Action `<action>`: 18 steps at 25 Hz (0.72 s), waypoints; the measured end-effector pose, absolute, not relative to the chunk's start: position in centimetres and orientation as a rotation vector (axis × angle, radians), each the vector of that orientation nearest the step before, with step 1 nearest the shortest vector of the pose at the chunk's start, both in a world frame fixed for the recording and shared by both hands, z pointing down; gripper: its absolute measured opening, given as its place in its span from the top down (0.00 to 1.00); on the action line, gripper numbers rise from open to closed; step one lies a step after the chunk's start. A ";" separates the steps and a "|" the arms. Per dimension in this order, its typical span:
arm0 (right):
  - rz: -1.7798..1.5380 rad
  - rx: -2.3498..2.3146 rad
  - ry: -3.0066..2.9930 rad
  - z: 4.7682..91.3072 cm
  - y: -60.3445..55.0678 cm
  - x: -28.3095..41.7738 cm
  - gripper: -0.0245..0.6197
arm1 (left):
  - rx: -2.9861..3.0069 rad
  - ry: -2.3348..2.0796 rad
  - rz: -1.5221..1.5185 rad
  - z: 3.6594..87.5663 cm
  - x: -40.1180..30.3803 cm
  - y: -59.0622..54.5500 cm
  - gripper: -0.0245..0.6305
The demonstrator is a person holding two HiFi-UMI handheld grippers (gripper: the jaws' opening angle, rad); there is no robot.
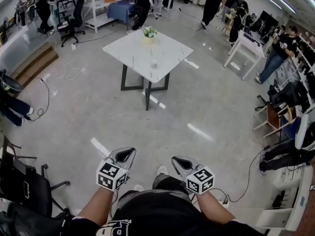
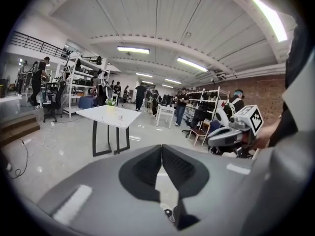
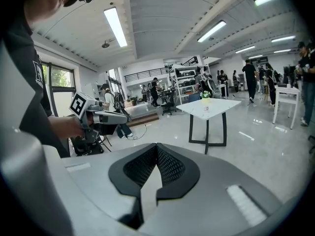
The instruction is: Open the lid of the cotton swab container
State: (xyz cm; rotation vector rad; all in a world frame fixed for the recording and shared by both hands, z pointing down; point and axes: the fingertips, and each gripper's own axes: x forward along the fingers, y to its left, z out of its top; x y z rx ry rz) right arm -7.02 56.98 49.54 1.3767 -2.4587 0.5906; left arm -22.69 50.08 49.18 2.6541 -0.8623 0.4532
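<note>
One small cotton swab container [image 1: 153, 63] sits on the single white table [image 1: 129, 50], near one potted plant [image 1: 148, 32]; it is too small for me to read its long axis or facing. My left gripper [image 1: 126, 154] and right gripper [image 1: 178, 160], well apart from the table, have their jaws pressed together on nothing.

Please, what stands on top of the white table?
On the white table stand a small potted plant near its far corner and one small pale item nearer the middle. It is too small to identify. Nothing hides the tabletop.
</note>
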 end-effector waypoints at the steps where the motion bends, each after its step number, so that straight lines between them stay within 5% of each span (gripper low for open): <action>1: 0.581 1.368 -2.458 49.7 56.7 -7.2 0.96 | 2.657 -0.863 0.453 49.2 -22.7 49.8 0.87; 18: 0.497 1.241 -2.568 49.1 40.9 -3.3 0.96 | 2.648 -0.943 0.495 48.8 -16.2 37.2 0.87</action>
